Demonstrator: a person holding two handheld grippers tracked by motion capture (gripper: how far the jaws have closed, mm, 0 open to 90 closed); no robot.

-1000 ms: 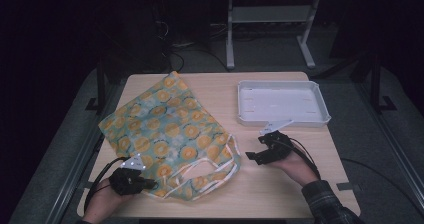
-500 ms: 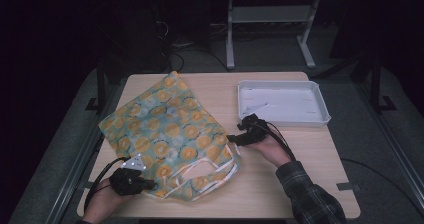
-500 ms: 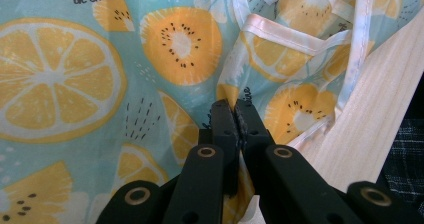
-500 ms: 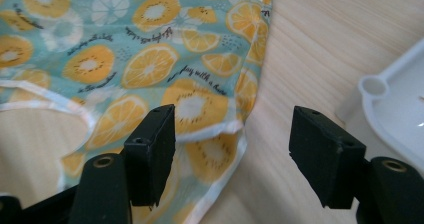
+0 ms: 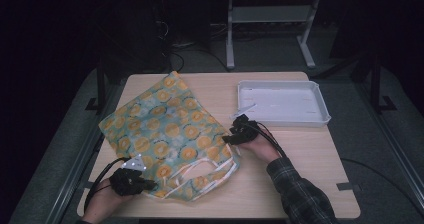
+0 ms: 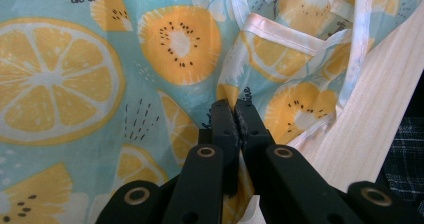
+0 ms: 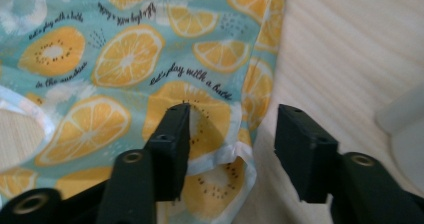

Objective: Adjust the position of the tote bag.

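A bag (image 5: 170, 134) is covering the table's (image 5: 310, 184) left half; a tray (image 5: 282, 103) is blocking the far right; the near right is lying open.

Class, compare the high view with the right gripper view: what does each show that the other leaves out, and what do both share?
High view alone: the whole white tray, the left tool shut on the bag's near-left edge, and both forearms. Right gripper view alone: the printed lettering "play with a" on the fabric, and the right tool with jaws apart, having just been closing, a white-hemmed corner lying between them. Both: the lemon-print tote bag on the wooden table.
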